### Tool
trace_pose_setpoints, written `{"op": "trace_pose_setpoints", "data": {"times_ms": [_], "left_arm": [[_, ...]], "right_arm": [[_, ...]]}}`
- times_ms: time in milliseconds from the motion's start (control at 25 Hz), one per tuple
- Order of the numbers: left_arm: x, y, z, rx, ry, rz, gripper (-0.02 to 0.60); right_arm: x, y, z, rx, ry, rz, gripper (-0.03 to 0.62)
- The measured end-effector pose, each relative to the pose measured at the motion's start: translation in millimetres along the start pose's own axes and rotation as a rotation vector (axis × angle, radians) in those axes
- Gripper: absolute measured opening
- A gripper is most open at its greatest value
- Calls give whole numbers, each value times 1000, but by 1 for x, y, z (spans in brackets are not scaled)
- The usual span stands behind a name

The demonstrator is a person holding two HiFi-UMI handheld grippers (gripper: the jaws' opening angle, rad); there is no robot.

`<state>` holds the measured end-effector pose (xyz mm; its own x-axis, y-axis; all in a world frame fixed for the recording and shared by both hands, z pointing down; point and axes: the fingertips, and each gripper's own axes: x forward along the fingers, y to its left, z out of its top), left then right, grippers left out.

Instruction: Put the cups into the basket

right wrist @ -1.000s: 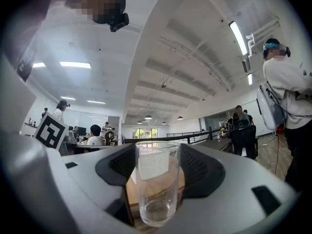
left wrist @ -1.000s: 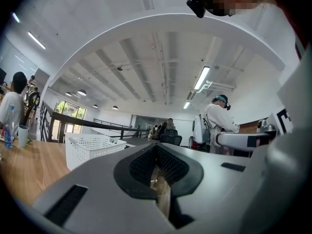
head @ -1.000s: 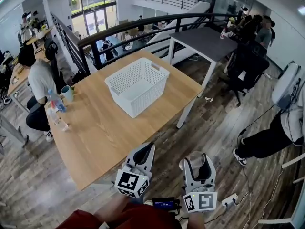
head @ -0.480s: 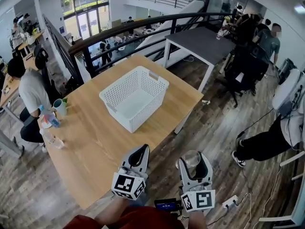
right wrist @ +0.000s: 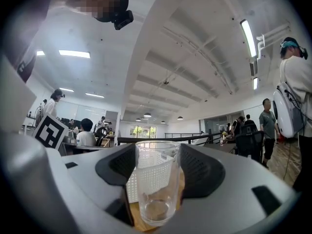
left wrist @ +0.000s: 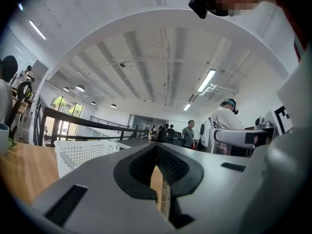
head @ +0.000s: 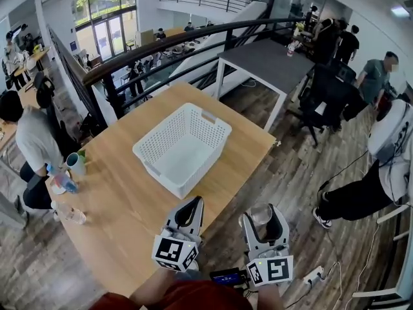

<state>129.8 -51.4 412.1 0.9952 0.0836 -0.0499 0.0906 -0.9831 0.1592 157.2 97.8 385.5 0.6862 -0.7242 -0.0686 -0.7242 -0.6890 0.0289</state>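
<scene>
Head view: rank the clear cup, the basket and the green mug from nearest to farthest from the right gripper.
1. The cup, held between the jaws of the right gripper, just off the near edge of the table.
2. The basket, mid-table, ahead and to the left.
3. The mug, at the table's far left edge.
</scene>
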Motion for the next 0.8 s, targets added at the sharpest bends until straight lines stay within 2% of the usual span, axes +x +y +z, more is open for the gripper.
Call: {"op": "trace_pose_setpoints", "data": {"times_ms": [400,800], "left_arm": [[28,22,3,2,-10,15,6],[78,25,-11,-2,10,108,6]], "right_arm": [[38,-10,-5,4,-11,21,281],[76,-67,-20,28,9,71,281]]}}
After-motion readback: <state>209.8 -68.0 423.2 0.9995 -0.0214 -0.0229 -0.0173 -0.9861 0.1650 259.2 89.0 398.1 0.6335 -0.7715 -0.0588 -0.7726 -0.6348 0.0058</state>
